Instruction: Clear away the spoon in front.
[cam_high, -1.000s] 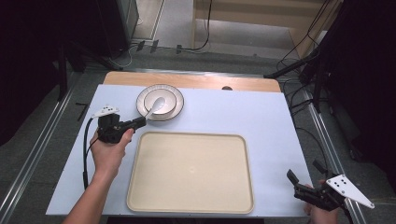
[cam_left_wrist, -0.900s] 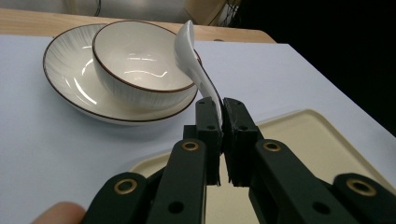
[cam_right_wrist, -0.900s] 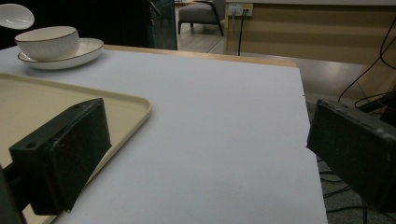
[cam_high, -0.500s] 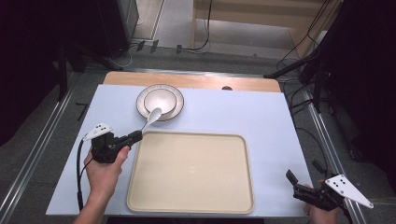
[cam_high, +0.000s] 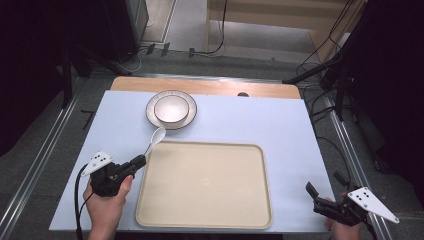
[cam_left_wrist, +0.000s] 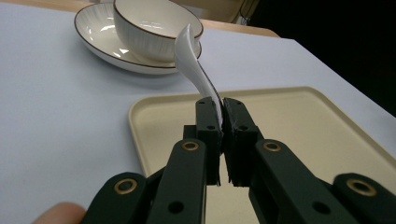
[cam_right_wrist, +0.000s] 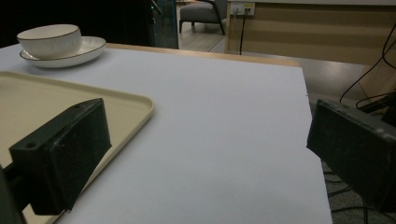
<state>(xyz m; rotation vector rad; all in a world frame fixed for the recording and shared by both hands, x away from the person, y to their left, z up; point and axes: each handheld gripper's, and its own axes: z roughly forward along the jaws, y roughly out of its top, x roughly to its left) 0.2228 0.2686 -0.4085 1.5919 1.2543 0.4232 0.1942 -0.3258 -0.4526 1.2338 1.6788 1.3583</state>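
Observation:
My left gripper (cam_high: 137, 162) (cam_left_wrist: 221, 112) is shut on the handle of a white spoon (cam_high: 155, 138) (cam_left_wrist: 194, 63); it holds the spoon off the table at the left edge of the beige tray (cam_high: 205, 182) (cam_left_wrist: 299, 121) (cam_right_wrist: 28, 98), bowl end pointing away. A white bowl (cam_high: 171, 108) (cam_left_wrist: 156, 28) (cam_right_wrist: 49, 39) sits in a brown-rimmed saucer (cam_high: 152, 114) (cam_left_wrist: 100, 39) (cam_right_wrist: 88, 49) at the back of the table. Near the front right corner, my right gripper (cam_high: 320, 197) (cam_right_wrist: 210, 154) is open, its jaws wide apart with nothing between them.
A pale blue mat (cam_high: 280, 130) covers the table, with a wooden strip (cam_high: 200, 86) along the far edge. Cables and stands lie on the floor to the right (cam_high: 325, 75). A metal rail (cam_high: 35, 170) runs along the left side.
My left gripper has pulled back toward the front left, carrying the spoon away from the bowl to the tray's left edge. The right gripper has stayed put.

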